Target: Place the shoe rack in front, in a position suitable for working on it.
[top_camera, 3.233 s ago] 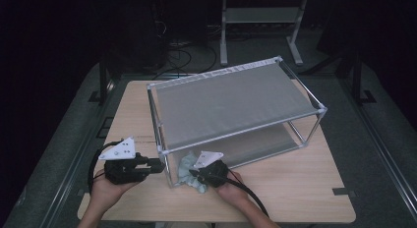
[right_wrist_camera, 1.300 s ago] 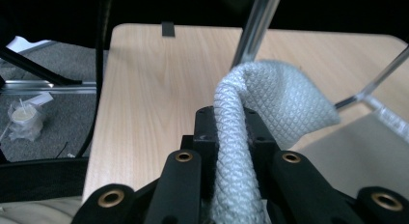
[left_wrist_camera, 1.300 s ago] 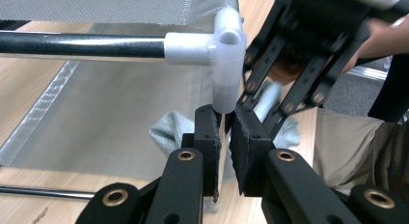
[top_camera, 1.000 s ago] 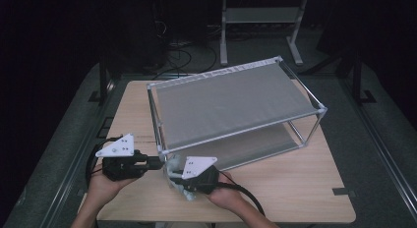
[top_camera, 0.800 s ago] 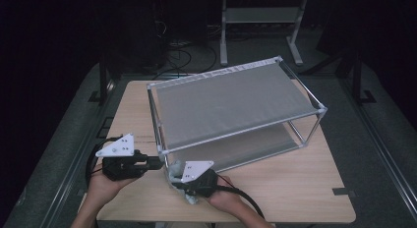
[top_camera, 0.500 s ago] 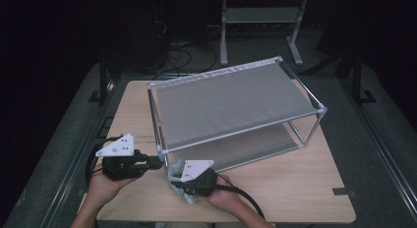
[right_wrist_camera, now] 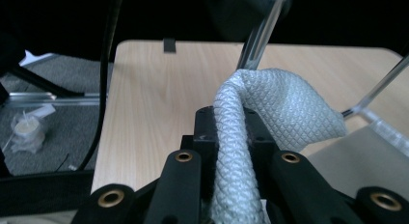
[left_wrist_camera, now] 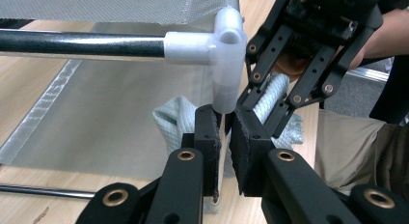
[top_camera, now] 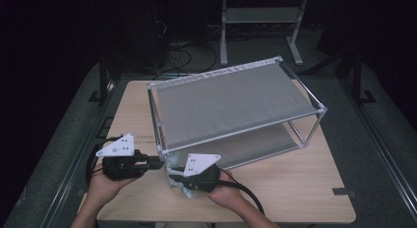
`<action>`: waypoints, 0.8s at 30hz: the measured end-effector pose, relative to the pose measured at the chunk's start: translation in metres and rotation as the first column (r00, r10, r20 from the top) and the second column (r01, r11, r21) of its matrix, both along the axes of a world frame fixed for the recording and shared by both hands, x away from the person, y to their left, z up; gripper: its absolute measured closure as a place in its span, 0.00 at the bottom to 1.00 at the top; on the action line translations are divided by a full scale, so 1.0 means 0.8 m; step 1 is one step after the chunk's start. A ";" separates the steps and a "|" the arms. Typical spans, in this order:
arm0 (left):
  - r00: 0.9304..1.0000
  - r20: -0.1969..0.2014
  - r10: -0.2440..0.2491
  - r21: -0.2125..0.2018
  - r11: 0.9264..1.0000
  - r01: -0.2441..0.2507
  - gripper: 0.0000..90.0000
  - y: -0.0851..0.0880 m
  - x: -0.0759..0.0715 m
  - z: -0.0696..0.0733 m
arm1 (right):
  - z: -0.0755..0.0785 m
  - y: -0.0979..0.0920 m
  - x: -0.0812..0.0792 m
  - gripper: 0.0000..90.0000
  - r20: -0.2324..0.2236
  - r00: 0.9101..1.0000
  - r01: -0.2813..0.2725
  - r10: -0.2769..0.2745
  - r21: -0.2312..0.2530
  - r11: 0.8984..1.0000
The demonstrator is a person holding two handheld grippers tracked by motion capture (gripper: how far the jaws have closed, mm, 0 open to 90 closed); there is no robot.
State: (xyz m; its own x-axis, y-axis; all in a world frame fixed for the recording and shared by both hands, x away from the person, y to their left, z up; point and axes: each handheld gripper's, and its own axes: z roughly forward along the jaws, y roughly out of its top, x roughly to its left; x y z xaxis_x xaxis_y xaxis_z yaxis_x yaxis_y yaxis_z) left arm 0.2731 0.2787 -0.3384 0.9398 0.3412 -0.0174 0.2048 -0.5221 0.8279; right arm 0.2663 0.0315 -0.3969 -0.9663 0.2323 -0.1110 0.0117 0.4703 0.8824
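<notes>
At the near edge of the wooden table (top_camera: pixel 295 188), the left gripper (left_wrist_camera: pixel 224 119) has its jaws pinched on the near-left upright post (left_wrist_camera: pixel 221 151) of the two-tier mesh rack (top_camera: pixel 231 98), just under the white corner connector (left_wrist_camera: pixel 226 55). The right gripper (right_wrist_camera: pixel 230 119) is clamped on a pale waffle-weave cloth (right_wrist_camera: pixel 270 113), whose fold rises between its jaws and drapes over them. In the high view the cloth (top_camera: pixel 178 181) sits bunched by that same rack corner, just beside the left gripper.
</notes>
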 end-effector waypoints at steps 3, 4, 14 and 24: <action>1.000 -0.002 -0.002 0.001 1.000 0.002 0.90 0.000 0.000 0.000 | -0.011 0.003 0.000 0.88 -0.014 1.000 0.002 -0.002 -0.012 1.000; 1.000 -0.002 -0.002 0.001 1.000 0.002 0.90 0.000 0.000 0.000 | -0.018 0.004 0.000 0.88 -0.022 1.000 0.003 -0.004 -0.028 1.000; 1.000 -0.002 -0.008 0.006 1.000 0.008 0.90 -0.001 0.001 0.001 | 0.013 -0.005 -0.001 0.88 0.008 1.000 -0.010 0.010 0.031 0.999; 1.000 -0.002 -0.009 0.012 1.000 0.009 0.90 -0.002 0.001 0.002 | -0.060 0.011 0.005 0.88 -0.076 0.997 -0.009 0.000 -0.116 0.993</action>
State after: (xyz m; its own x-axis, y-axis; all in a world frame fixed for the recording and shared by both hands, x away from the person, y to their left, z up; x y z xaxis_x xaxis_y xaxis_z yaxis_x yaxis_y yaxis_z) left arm 0.2738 0.2768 -0.3372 0.9427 0.3333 -0.0148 0.2015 -0.5336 0.8214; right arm 0.2703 0.0403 -0.4452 -0.9738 0.2181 -0.0637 0.0740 0.5694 0.8187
